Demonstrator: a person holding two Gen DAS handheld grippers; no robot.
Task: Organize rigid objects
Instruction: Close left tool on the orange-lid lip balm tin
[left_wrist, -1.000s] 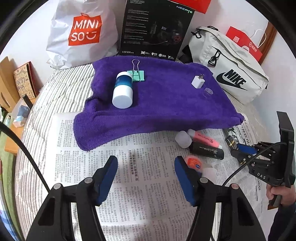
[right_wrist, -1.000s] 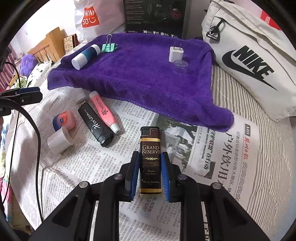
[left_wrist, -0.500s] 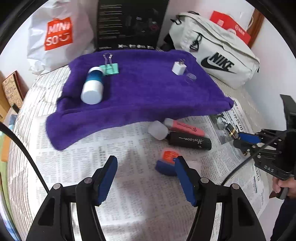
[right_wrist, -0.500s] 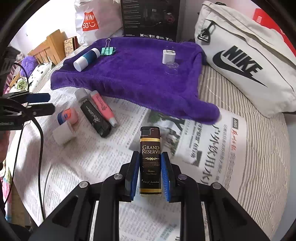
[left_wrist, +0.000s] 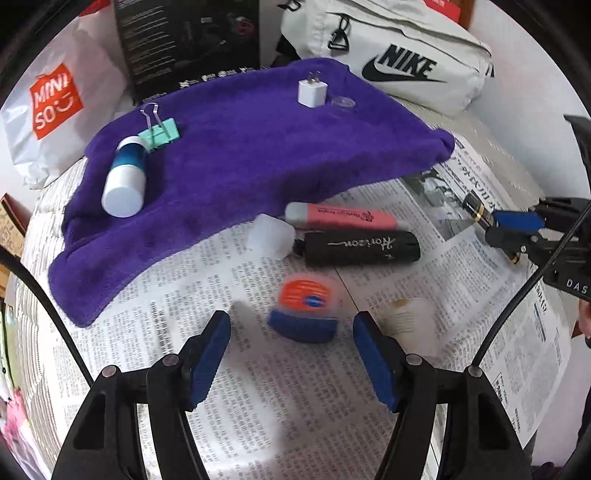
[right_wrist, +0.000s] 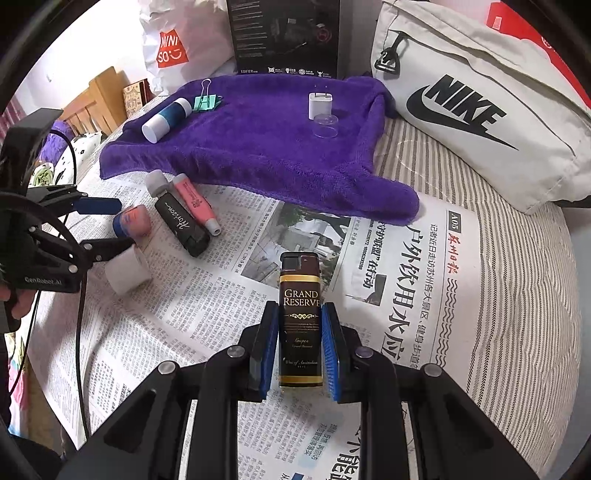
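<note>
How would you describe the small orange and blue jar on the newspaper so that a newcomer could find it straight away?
Start at the purple towel and drop to the newspaper in front of it. Past the black Horizon tube and the pink tube lies the small jar. It alone is short and round, with a blue cap and an orange label.

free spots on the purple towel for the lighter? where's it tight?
Widest bare patch: middle of the purple towel, between the blue-and-white bottle with the green binder clip and the white charger plug with its clear cap. The towel's near edge is also bare. Crowded: the newspaper around the black Horizon tube.
</note>
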